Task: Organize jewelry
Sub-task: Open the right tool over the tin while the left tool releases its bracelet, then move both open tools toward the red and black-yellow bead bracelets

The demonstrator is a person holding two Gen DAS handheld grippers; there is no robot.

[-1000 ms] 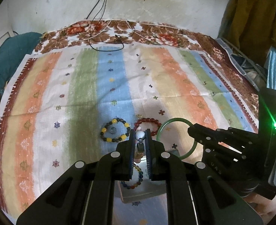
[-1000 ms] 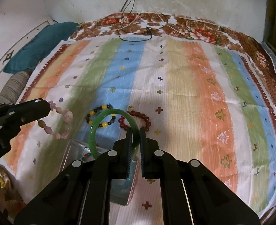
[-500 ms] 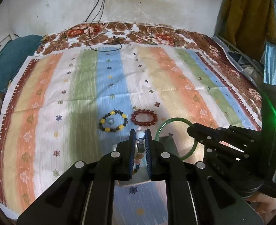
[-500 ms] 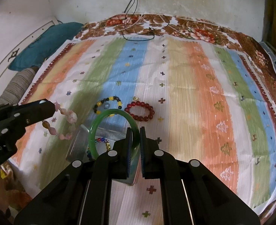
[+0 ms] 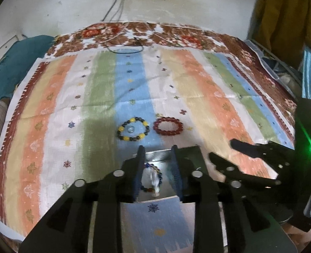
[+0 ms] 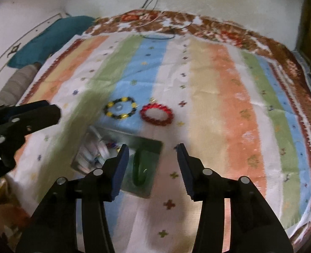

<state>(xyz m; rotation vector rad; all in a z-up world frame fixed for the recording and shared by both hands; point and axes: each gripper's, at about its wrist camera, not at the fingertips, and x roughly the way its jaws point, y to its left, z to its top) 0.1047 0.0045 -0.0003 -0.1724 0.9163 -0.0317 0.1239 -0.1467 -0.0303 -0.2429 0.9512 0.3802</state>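
Both grippers hover over a clear, shallow box [image 6: 155, 145] on a striped woven cloth [image 5: 208, 97]. The left gripper [image 5: 158, 172] has its ribbed black fingers spread, holding nothing; below them a pale bead string [image 5: 155, 181] and a multicolour bead bracelet [image 5: 149, 188] lie in the box. The right gripper [image 6: 153, 168] is spread too, above a smooth green bangle [image 6: 139, 168] in the box. Beyond it, on the cloth, lie a black-and-yellow bead ring [image 5: 133, 128] and a red one [image 5: 168, 126], just beside each other.

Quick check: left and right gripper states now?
Left gripper: open, holding nothing.
Right gripper: open, holding nothing; green bangle lies in the tray.
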